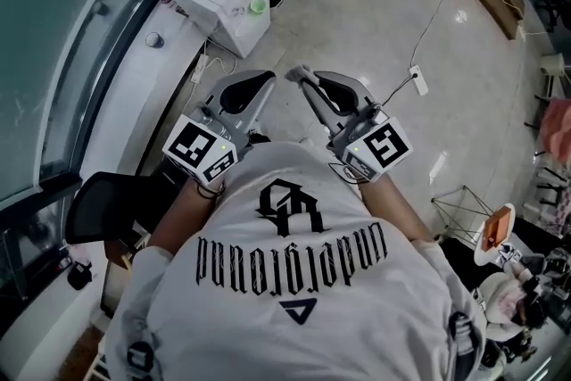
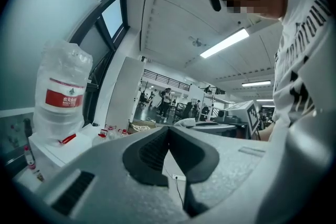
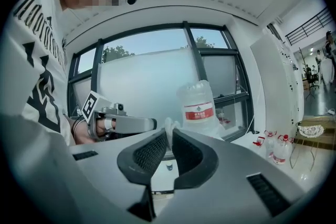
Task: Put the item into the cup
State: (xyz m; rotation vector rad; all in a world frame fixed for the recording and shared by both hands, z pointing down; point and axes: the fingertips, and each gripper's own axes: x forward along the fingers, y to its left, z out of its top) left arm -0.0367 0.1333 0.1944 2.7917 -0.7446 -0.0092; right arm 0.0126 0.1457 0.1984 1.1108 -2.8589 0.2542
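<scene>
1. At the far left a large water bottle (image 2: 62, 94) stands on a white cabinet (image 1: 234, 13). A small green round thing (image 1: 258, 6), possibly a cup though too small to tell, sits on the cabinet's top.
2. The left tongs (image 2: 168, 128) are held in the air just in front of the person's chest. Their tips are pressed together with nothing between them.
3. Just beside them, the right tongs (image 3: 169, 131) are nipped on a small pale crumpled item (image 3: 168, 124) at the very tips. The item is held over the floor, well apart from the cabinet.
4. Further right, a white power strip (image 1: 417, 80) lies on the glossy floor (image 1: 464, 103).
</scene>
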